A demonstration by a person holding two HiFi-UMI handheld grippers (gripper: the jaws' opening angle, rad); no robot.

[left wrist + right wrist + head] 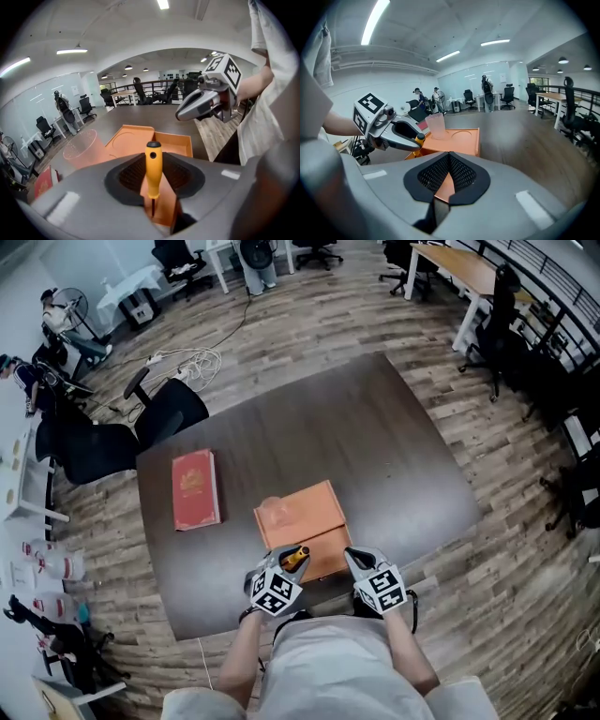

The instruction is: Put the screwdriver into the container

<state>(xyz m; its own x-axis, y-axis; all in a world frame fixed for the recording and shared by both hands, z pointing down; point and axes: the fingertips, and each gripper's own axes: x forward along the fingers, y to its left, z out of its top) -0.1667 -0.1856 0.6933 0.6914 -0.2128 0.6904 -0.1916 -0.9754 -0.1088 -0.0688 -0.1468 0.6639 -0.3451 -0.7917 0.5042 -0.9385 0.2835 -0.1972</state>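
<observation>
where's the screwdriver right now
The screwdriver is low centre in the head view, held in the fingers of the left gripper over the orange tray's near edge, with the right gripper beside it.

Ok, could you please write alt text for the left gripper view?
The left claw grips a yellow-handled screwdriver upright above an orange plastic tray on a dark table. A translucent pink cup stands at the tray's left; the right claw, closed, hovers at upper right.
</observation>
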